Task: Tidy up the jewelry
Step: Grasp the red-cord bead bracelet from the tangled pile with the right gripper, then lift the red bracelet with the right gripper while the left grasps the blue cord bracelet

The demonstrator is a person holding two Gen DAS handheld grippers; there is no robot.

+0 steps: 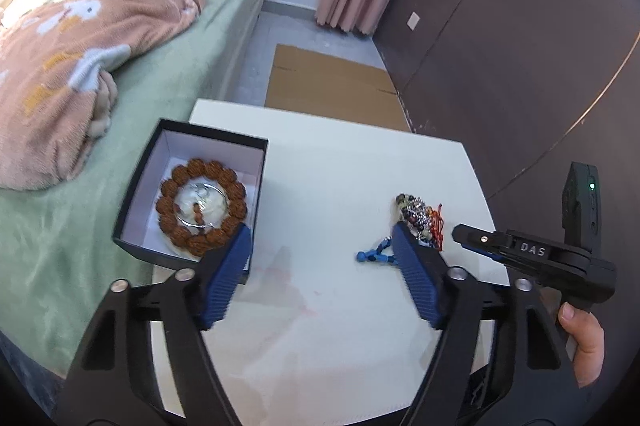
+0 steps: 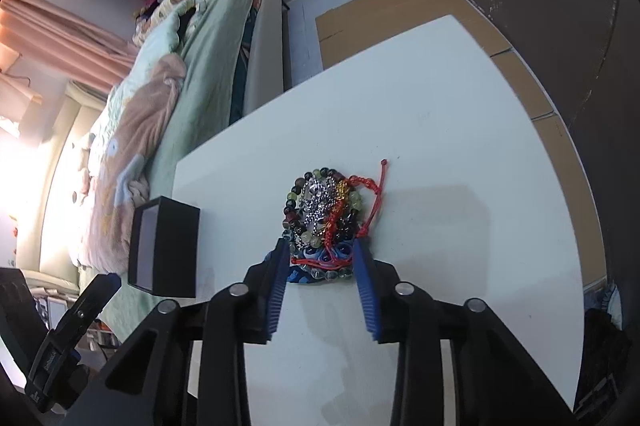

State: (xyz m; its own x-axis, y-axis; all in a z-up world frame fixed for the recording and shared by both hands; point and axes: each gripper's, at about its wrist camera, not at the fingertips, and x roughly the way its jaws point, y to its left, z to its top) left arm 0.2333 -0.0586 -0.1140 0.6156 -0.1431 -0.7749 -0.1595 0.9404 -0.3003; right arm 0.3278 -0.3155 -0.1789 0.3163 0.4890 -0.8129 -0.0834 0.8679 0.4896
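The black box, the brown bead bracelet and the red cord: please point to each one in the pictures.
black box (image 1: 127,212): left wrist view, on its dark outer left wall.
brown bead bracelet (image 1: 166,204): left wrist view, on a bead at the ring's left side.
red cord (image 2: 376,200): right wrist view, on the loop at the pile's right edge.

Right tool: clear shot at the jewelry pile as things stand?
Probably yes. The right tool already straddles the near edge of the jewelry pile on the table, fingers either side, with nothing in between.
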